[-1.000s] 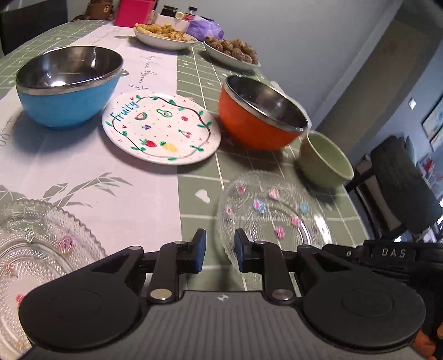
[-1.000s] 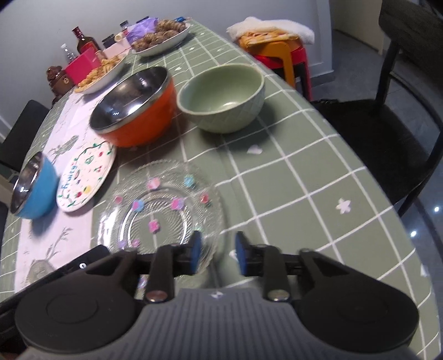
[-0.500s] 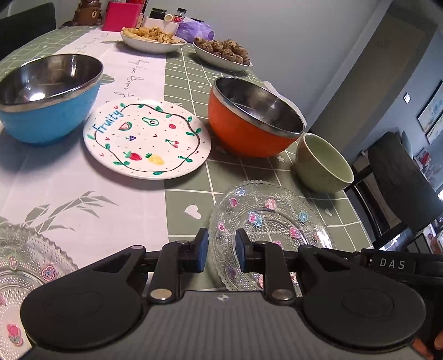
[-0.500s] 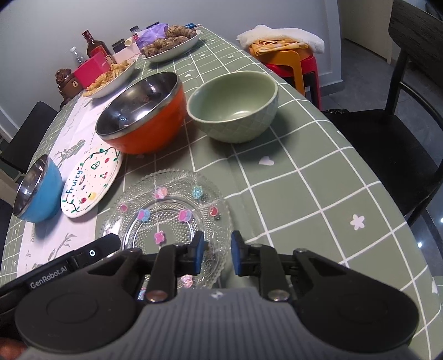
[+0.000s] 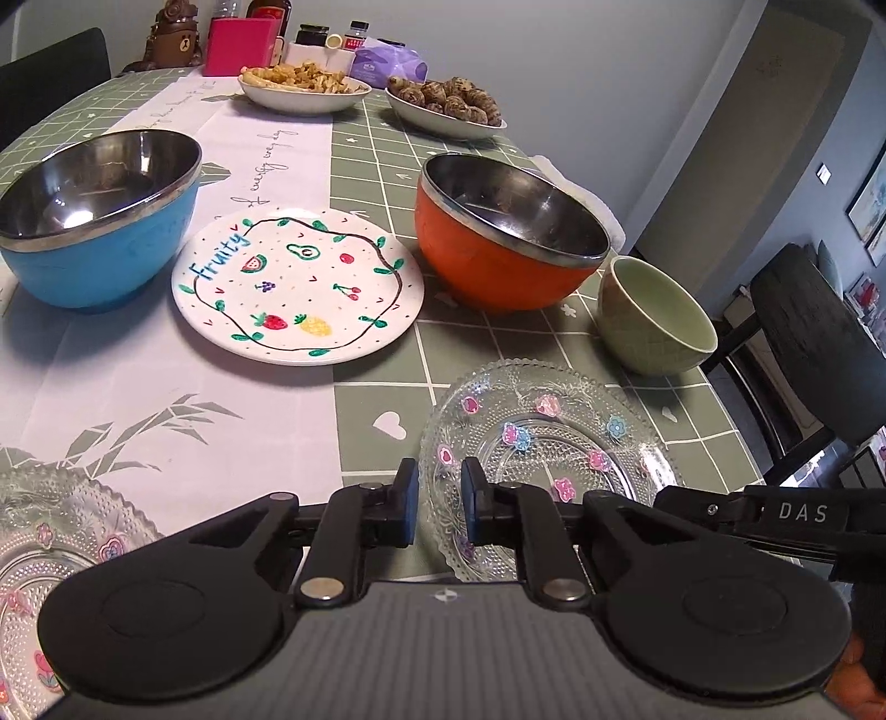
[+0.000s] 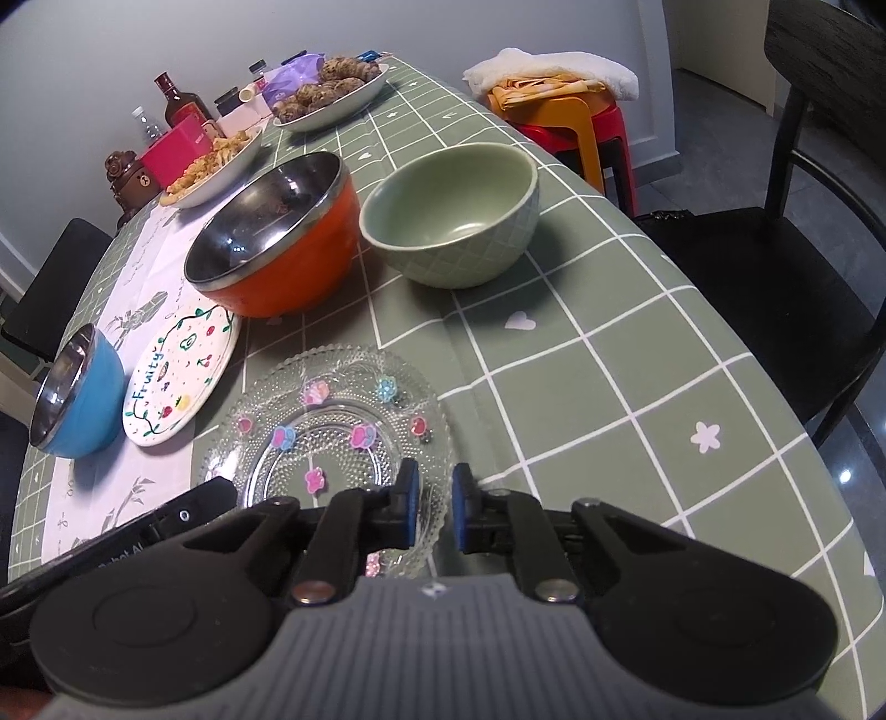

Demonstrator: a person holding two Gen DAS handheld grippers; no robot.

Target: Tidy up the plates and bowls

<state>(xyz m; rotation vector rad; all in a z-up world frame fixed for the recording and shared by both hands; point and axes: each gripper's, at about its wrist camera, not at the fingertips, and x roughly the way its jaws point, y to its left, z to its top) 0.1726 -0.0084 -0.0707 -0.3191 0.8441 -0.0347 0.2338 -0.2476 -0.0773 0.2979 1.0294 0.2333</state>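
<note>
A clear glass plate with small flower prints (image 5: 554,443) (image 6: 332,437) lies on the green checked tablecloth close in front of me. My left gripper (image 5: 438,507) straddles its left rim and its jaws are closing. My right gripper (image 6: 434,507) straddles the right rim, also closing, with a small gap still showing at the pads. Beyond stand a white "Fruity" plate (image 5: 299,288), a blue steel-lined bowl (image 5: 94,232), an orange steel-lined bowl (image 5: 498,260) and a pale green bowl (image 5: 653,315). A second glass plate (image 5: 55,537) lies at the near left.
Two dishes of food (image 5: 304,88) (image 5: 443,105), bottles and a pink box (image 5: 238,44) crowd the far end. A black chair (image 6: 775,277) stands by the table's right edge. Behind it, a red and orange stool holds folded cloths (image 6: 559,94).
Both pairs of fingers have drawn closer together. The left view has shifted so that the glass plate's left rim now sits between its fingers instead of to their right.
</note>
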